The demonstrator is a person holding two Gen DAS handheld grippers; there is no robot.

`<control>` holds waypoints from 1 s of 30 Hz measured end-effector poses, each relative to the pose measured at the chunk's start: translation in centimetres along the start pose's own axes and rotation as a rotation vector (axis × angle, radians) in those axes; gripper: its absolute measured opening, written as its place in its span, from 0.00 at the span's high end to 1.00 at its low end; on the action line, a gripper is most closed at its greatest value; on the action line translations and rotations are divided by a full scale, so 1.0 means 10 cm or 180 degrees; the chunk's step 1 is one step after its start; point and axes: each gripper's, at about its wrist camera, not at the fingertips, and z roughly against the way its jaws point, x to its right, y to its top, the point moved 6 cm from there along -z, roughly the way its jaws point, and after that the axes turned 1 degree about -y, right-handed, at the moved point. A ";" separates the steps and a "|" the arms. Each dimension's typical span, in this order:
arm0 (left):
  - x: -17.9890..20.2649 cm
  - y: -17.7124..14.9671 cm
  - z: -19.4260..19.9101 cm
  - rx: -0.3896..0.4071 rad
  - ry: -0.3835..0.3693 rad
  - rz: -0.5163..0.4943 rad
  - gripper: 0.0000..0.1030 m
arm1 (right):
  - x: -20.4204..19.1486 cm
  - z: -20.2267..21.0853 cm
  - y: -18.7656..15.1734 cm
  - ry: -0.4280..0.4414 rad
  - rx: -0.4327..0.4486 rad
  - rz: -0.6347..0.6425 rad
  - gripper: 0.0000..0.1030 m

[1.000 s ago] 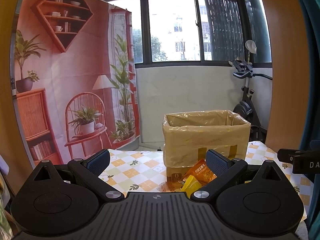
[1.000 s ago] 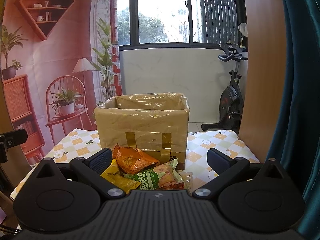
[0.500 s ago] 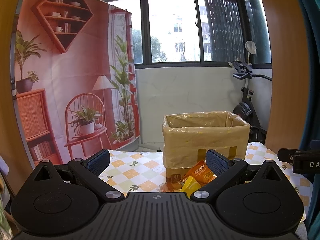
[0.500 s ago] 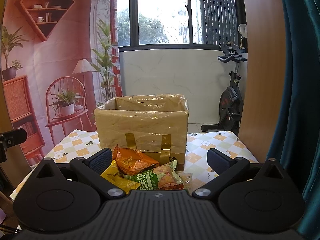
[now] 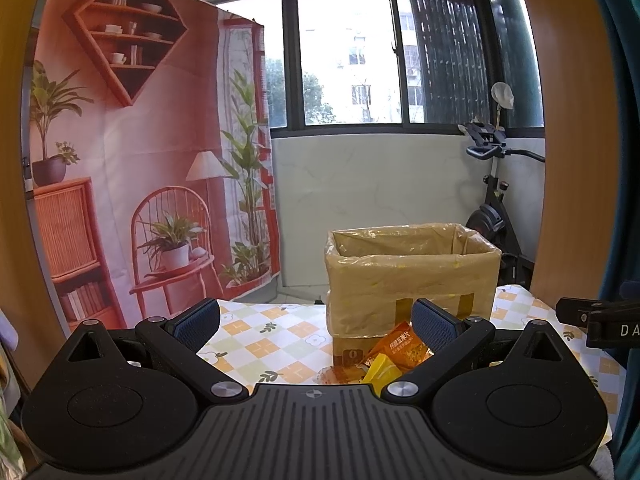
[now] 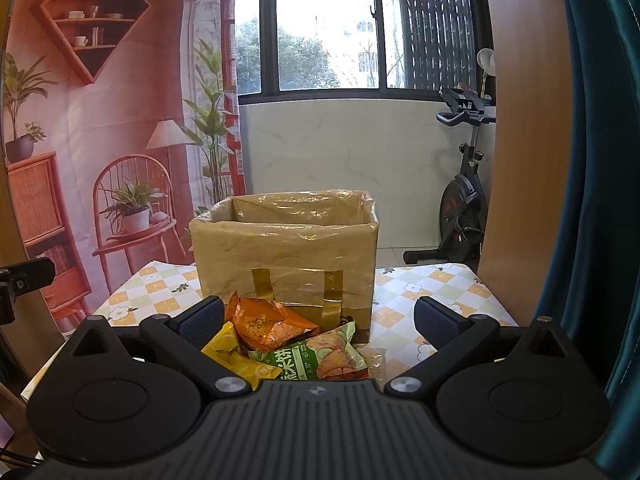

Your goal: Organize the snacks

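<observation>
Orange packet (image 6: 272, 322) tilted, long axis left-right

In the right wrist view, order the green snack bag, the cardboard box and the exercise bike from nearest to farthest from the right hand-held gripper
1. Green snack bag, just ahead of the right hand-held gripper.
2. Cardboard box, behind the snacks, centre.
3. Exercise bike, far right, beyond the table.
</observation>
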 end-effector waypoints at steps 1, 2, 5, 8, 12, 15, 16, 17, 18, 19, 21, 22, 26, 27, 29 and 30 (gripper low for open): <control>-0.01 0.00 0.00 -0.0006 0.0005 0.0007 0.00 | 0.00 0.00 0.00 -0.0003 0.0000 -0.0002 0.00; -0.01 0.00 -0.01 -0.0018 0.0011 0.0018 0.00 | 0.00 0.00 0.00 -0.0006 0.0001 -0.0003 0.00; -0.04 -0.01 -0.05 -0.0062 0.0027 0.0044 0.00 | 0.00 0.00 0.00 0.0006 0.0002 -0.0006 0.00; -0.14 0.01 -0.12 -0.0110 0.0109 0.0101 0.00 | 0.01 0.00 0.00 0.0087 0.0026 -0.0053 0.00; -0.30 -0.02 -0.29 -0.0196 0.0169 0.0163 0.00 | 0.05 -0.04 0.02 0.0182 0.0163 -0.0107 0.00; -0.39 -0.12 -0.42 -0.0258 0.0224 0.0148 0.01 | 0.12 -0.12 0.01 0.0216 0.0313 -0.0201 0.00; -0.43 -0.16 -0.46 -0.0296 0.0220 0.0166 0.01 | 0.15 -0.16 0.00 0.0242 0.0359 -0.0235 0.00; -0.46 -0.21 -0.50 -0.0337 0.0199 0.0194 0.01 | 0.16 -0.20 -0.02 0.0266 0.0391 -0.0257 0.00; -0.48 -0.26 -0.54 -0.0375 0.0177 0.0225 0.01 | 0.17 -0.23 -0.04 0.0272 0.0417 -0.0272 0.00; -0.50 -0.31 -0.57 -0.0414 0.0153 0.0256 0.01 | 0.17 -0.28 -0.07 0.0271 0.0452 -0.0280 0.00; -0.51 -0.44 -0.65 -0.0513 0.0104 0.0278 0.01 | 0.15 -0.38 -0.15 0.0235 0.0467 -0.0250 0.00; -0.51 -0.51 -0.68 -0.0574 0.0086 0.0266 0.01 | 0.13 -0.45 -0.20 0.0221 0.0430 -0.0228 0.00; -0.36 -0.77 -0.86 -0.0835 -0.0021 0.0084 0.01 | 0.08 -0.72 -0.46 0.0166 0.0170 -0.0304 0.00; -0.33 -0.84 -0.89 -0.0872 -0.0049 0.0061 0.01 | 0.07 -0.78 -0.53 0.0190 0.0081 -0.0328 0.00; -0.27 -0.96 -0.97 -0.0985 -0.0176 0.0094 0.01 | 0.07 -0.89 -0.65 0.0263 -0.0091 -0.0352 0.00; -0.25 -1.03 -1.01 -0.1049 -0.0234 0.0119 0.01 | 0.08 -0.92 -0.69 0.0283 -0.0131 -0.0353 0.00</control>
